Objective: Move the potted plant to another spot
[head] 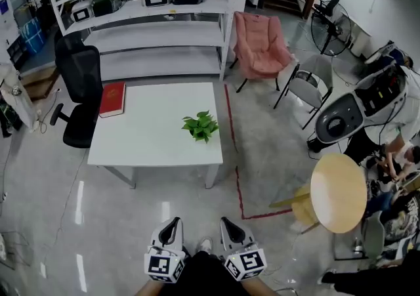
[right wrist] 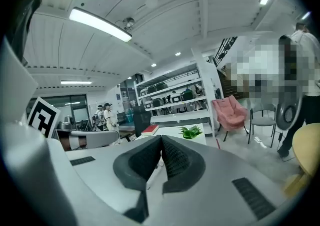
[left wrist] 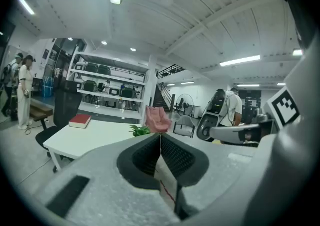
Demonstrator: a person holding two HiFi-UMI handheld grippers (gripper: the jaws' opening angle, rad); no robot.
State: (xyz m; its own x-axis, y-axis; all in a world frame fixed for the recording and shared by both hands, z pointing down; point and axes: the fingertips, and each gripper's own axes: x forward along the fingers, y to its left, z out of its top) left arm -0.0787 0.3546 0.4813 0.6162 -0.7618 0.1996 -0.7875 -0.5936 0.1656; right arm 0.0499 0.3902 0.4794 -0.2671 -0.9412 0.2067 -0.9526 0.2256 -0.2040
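Note:
A small green potted plant (head: 201, 125) stands on the white table (head: 151, 137), near its right edge. It shows again as a leafy tuft in the left gripper view (left wrist: 140, 130) and the right gripper view (right wrist: 191, 131). Both grippers hang low at the bottom of the head view, well short of the table. My left gripper (head: 173, 222) is shut with nothing between its jaws, its tips meeting (left wrist: 160, 135). My right gripper (head: 225, 222) is shut and empty too, tips together (right wrist: 161, 137).
A red book (head: 112, 99) lies at the table's far left corner. A black office chair (head: 80, 94) stands left of the table, white shelving (head: 144, 19) behind it, a pink armchair (head: 261, 44) at back right. A round wooden table (head: 337, 192) sits at right. Red tape (head: 237, 183) marks the floor.

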